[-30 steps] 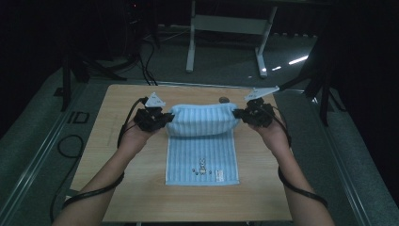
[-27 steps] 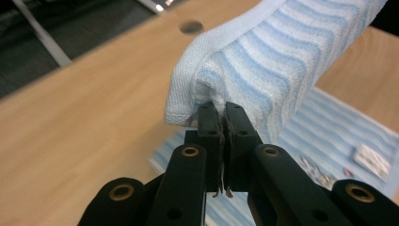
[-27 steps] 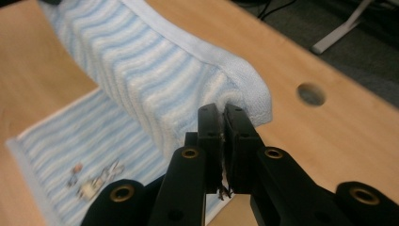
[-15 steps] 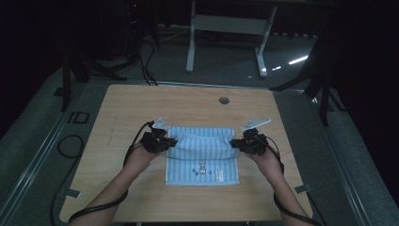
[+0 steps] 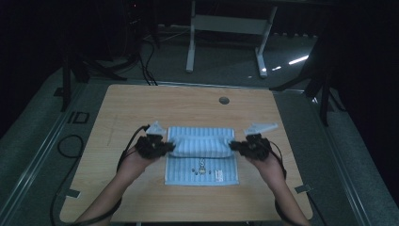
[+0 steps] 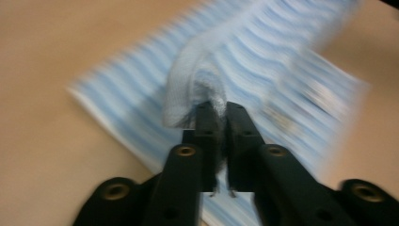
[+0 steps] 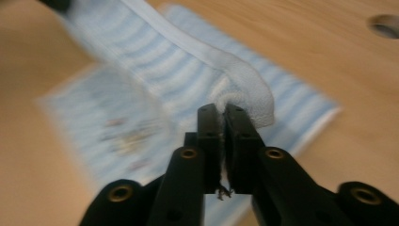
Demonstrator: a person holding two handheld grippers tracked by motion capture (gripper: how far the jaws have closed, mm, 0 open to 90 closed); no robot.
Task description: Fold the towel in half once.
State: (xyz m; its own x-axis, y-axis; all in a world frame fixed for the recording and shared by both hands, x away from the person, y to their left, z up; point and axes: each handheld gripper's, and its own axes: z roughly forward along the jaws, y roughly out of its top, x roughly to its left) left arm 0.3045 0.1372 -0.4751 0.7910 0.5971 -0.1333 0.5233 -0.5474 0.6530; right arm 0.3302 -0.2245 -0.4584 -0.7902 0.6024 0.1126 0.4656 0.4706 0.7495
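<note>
A blue-and-white striped towel (image 5: 201,165) lies flat on the wooden table (image 5: 141,108), its far edge lifted and folded back toward me as a raised roll. My left gripper (image 5: 170,147) holds the roll's left end and my right gripper (image 5: 233,147) its right end. In the left gripper view the left gripper (image 6: 217,106) pinches bunched cloth of the towel (image 6: 263,56) between jaws standing close together. The right gripper (image 7: 221,109) likewise pinches the hem of the towel (image 7: 155,61). Both pairs of jaws have just been opening slightly, with cloth still between them.
A round cable hole (image 5: 224,100) sits in the table's far middle. Bare wood surrounds the towel on all sides. Beyond the table stands a metal frame (image 5: 226,23) on the dark floor, and cables (image 5: 70,141) lie to the left.
Both hands have come toward me and down, carrying the towel's far edge over the rest of the cloth. The held fold now sits low over the towel's far half.
</note>
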